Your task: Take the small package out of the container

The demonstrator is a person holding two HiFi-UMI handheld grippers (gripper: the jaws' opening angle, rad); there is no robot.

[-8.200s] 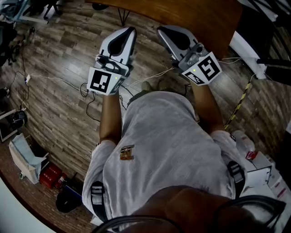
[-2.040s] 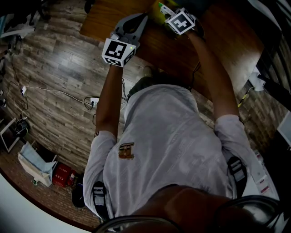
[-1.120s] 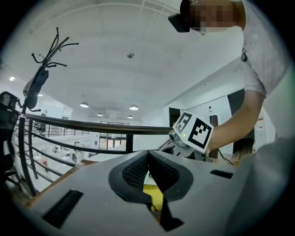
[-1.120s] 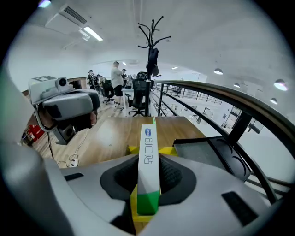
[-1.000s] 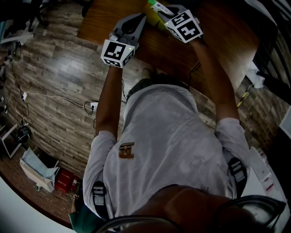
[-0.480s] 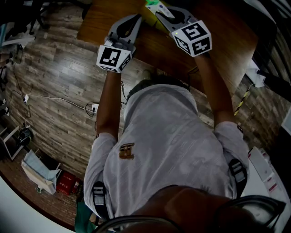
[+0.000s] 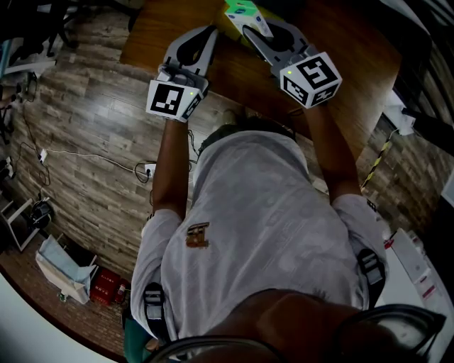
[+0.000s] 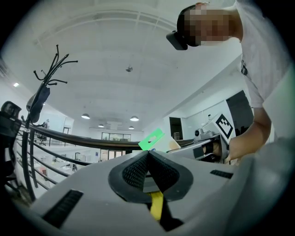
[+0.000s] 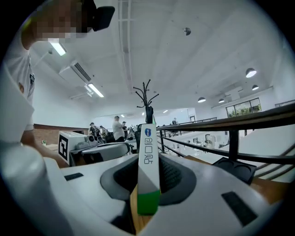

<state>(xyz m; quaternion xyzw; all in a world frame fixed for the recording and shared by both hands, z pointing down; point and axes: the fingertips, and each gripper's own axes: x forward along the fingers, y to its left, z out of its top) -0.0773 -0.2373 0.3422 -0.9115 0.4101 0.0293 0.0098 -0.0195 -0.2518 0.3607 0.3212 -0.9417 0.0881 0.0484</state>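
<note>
In the head view, the right gripper (image 7: 250, 30) has drawn back toward the person since a second ago. Its marker cube now sits lower and larger in the upper right of the frame. The small package (image 7: 240, 9), green and white, rides along with it at the top edge, above the brown counter (image 7: 159, 28). The left gripper (image 7: 210, 32) has hardly shifted and waits just beside it. I cannot make out the container from here.

In the left gripper view, the pads meet tip to tip with nothing between them, so this gripper is clenched and empty. The package's green end (image 8: 151, 139) pokes up beyond it at frame centre.

In the right gripper view, the jaws are clamped on the narrow sides of the package (image 9: 148, 138), which stands upright between them. Only ceiling and far room show behind it, with no container wall around it.

From that I judge the package is lifted free and the removal is as good as done. What seems left is to carry it clear and set it down.
</note>
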